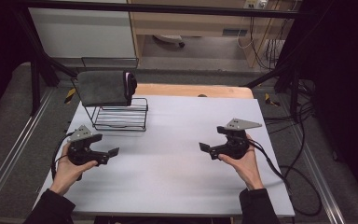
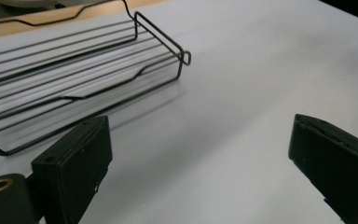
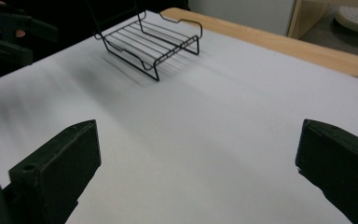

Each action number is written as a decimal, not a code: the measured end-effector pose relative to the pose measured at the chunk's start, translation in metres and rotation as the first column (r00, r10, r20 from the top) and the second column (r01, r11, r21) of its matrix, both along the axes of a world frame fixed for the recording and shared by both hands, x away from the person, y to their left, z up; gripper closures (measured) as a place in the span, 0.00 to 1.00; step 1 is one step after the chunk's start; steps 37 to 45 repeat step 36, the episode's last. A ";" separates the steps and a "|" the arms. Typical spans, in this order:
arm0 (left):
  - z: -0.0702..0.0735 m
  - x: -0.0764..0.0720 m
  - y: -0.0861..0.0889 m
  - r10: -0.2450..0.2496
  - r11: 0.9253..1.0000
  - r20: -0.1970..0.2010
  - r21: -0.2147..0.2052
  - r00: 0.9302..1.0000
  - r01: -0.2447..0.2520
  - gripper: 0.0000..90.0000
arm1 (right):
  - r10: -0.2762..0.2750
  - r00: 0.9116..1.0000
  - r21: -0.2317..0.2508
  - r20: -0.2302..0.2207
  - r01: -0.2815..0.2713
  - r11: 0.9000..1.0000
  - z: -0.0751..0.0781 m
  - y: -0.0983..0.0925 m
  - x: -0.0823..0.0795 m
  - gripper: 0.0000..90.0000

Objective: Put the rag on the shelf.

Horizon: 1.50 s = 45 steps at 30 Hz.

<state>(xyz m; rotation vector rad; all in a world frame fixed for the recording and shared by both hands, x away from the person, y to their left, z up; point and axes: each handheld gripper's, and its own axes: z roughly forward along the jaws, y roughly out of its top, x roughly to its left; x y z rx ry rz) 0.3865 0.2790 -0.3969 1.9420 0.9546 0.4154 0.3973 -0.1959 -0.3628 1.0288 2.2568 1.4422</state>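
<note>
Both jaws are held wide, nothing gripped: left gripper (image 1: 113, 151), right gripper (image 1: 204, 147). Wire rack (image 1: 121, 116) at 11 o'clock could be toppled if clipped; grey cloth (image 1: 103, 87) is draped on it.

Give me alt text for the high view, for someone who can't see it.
Two hands hold open, empty grippers, left gripper and right gripper, low over a white table. At the far left stands a black wire rack with a dark grey cloth draped over its top.

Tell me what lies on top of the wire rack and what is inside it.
A dark grey folded cloth is draped over the top rail of the wire rack. The lower shelf looks bare, with white table showing through. Whatever sits behind the cloth is covered.
</note>
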 end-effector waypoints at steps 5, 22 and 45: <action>-0.015 -0.005 -0.001 -0.014 1.000 0.000 0.015 1.000 0.014 0.08 | -0.013 0.999 0.001 -0.035 0.013 1.000 -0.024 -0.017 -0.006 0.01; -0.045 -0.015 0.003 -0.031 0.997 -0.026 0.074 0.999 0.033 0.09 | -0.053 0.994 -0.011 -0.094 0.053 0.999 -0.082 -0.061 -0.023 0.01; -0.050 -0.017 0.005 -0.040 0.996 -0.027 0.084 0.999 0.042 0.08 | -0.059 0.991 -0.041 -0.118 0.055 0.998 -0.092 -0.067 -0.032 0.01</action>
